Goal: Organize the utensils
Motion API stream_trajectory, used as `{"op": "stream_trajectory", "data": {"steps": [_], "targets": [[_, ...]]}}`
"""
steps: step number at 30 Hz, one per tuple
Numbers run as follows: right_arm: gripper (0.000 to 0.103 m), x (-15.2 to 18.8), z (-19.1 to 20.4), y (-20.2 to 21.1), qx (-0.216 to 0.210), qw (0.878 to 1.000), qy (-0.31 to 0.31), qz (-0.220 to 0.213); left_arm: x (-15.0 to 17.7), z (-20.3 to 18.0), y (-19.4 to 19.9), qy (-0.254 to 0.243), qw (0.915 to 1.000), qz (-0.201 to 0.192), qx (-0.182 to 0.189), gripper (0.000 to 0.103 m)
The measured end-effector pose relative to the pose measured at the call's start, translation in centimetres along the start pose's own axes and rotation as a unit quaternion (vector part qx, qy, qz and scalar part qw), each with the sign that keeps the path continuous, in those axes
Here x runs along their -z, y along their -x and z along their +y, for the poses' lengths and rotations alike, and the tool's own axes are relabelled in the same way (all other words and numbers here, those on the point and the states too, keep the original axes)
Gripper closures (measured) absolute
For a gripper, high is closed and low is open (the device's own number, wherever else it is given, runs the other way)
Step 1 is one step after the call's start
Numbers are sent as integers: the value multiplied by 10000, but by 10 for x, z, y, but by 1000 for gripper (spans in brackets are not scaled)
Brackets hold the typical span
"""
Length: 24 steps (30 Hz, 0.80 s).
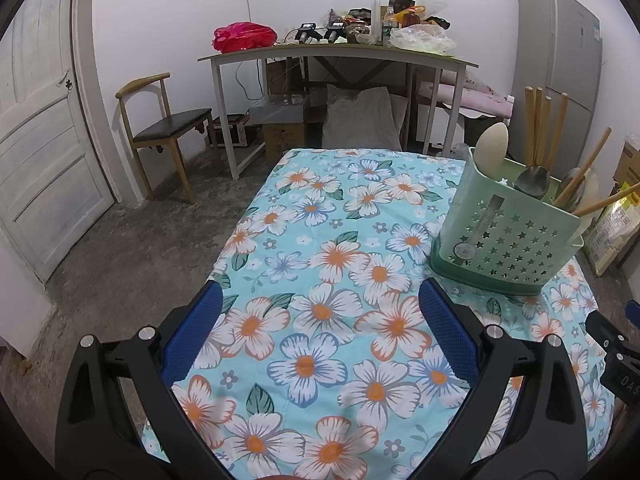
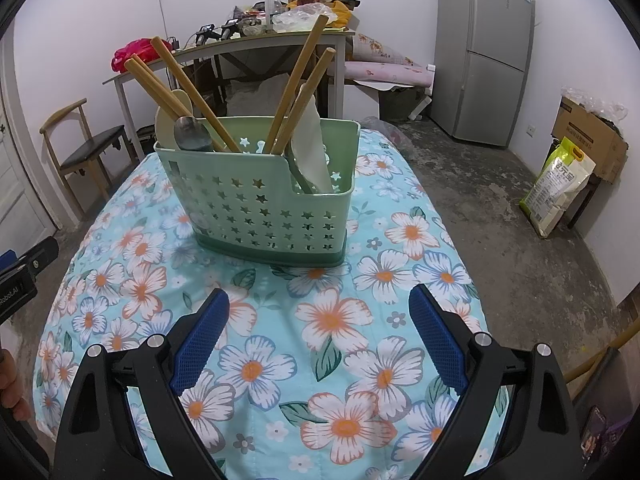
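Both claws, L [image 1: 320,316] & R [image 2: 318,320], spread w/ nothing held; caddy [image 2: 264,200] upright on desk [image 2: 280,360] w/ utensils [image 2: 188,132] inside, so approach handles from above, slow.

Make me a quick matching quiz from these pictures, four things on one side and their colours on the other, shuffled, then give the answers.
Things:
1. Caddy
2. Fridge
3. Bag on far table
4. Gripper pads

Colours:
A. Blue
B. Pink-red
C. Green
D. Silver-grey

Pairs: 1-C, 2-D, 3-B, 4-A
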State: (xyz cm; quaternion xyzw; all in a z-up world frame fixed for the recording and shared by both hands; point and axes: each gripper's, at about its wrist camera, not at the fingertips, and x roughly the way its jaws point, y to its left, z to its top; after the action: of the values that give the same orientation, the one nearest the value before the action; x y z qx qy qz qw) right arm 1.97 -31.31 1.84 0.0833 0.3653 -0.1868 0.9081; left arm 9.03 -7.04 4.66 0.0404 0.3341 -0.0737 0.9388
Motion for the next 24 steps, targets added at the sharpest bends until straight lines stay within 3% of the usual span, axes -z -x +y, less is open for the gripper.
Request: {"op": "stream_trajectory", "data": {"steps": [24], "targets": [[14, 2, 0, -2, -11, 10000, -8, 27, 0, 0, -1, -4, 10000, 16, 6, 8]]}}
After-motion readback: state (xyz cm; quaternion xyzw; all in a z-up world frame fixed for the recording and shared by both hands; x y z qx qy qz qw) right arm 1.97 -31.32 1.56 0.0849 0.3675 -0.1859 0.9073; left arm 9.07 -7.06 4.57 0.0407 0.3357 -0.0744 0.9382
